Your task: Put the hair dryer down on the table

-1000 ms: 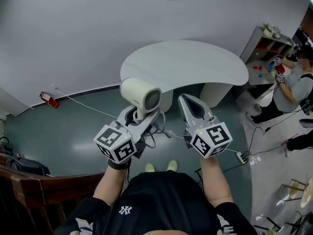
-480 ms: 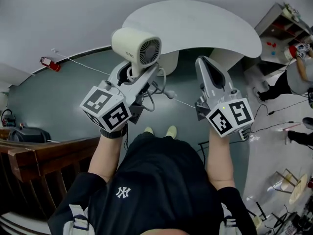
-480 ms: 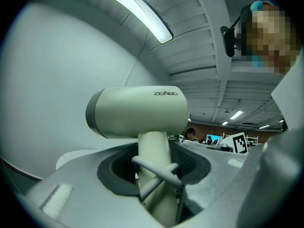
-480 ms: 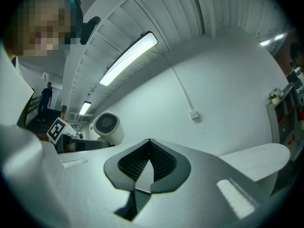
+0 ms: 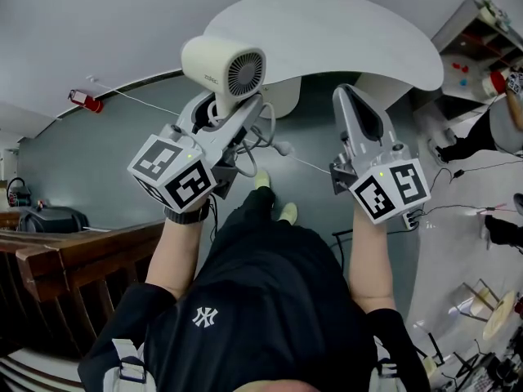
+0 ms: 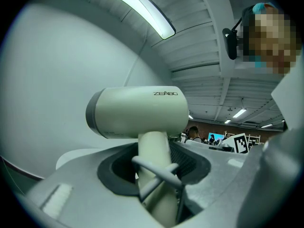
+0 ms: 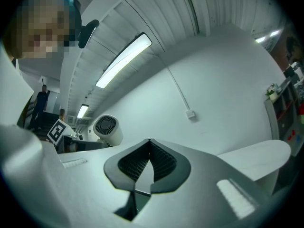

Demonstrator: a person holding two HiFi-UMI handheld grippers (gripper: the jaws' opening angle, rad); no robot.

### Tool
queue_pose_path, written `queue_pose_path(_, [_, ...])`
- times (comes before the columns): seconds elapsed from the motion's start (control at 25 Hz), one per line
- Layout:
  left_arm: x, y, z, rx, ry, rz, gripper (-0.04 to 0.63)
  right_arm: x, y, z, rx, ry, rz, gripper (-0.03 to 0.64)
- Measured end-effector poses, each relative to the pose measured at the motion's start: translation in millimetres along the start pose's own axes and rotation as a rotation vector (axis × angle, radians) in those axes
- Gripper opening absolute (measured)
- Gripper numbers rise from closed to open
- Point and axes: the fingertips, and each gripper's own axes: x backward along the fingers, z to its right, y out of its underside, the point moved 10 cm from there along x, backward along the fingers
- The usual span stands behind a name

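A cream hair dryer stands upright in my left gripper, whose jaws are shut on its handle. Its grille end faces right. Its grey cord loops down beside the gripper. In the left gripper view the dryer's barrel fills the middle, with the cord crossing the handle. The dryer hangs in the air just left of the white curved table, near its front edge. My right gripper is shut and holds nothing, just before the table edge. From the right gripper view the dryer shows at the left.
The table rests on a white pedestal over a grey-green floor. A wooden railing runs at the lower left. Shelves and another person are at the far right. Cables lie on the floor at the right.
Both grippers have risen and moved forward toward the table. The hair dryer has travelled with the left gripper, up and nearer the table's left edge.
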Motion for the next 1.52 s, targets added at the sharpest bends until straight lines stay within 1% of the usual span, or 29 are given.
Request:
queue_pose_path(0.16, [-30.3,-1.7,-24.8,0.014,0.008,-0.007,0.196,-26.7,1.9,22.3,0.0,0.009,-0.014,0.023])
queue_pose_path(0.28, [-36.8,-2.3,-30.2,0.017,0.014,-0.018,0.196,-33.4,3.1,24.0,0.012,0.013,-0.02,0.023])
queue_pose_path(0.4, [-51.5,0.2,-49.8,0.025,0.032,-0.012,0.196,-52.9,8.2,31.3,0.018,0.018,-0.032,0.023])
queue_pose_path(0.72, [-120.9,-5.3,-133.0,0.021,0.062,-0.051,0.196,-145.9,19.4,72.3,0.01,0.049,-0.07,0.023])
queue_pose_path(0.96, [-159.0,-11.3,-199.9,0.0,0.095,-0.095,0.196,-218.2,26.8,87.1,0.013,0.083,-0.076,0.023])
queue_pose_path(1.16, [-183.7,-16.9,-243.6,-0.005,0.121,-0.125,0.196,-264.4,29.9,94.0,0.017,0.108,-0.071,0.023])
queue_pose_path(1.28, [-195.8,-16.6,-261.3,-0.006,0.129,-0.141,0.196,-281.0,32.0,97.8,0.021,0.12,-0.075,0.023])
queue_pose_path(1.52, [-226.3,-7.1,-275.4,-0.007,0.141,-0.177,0.198,-294.8,33.5,120.4,0.024,0.141,-0.073,0.023])
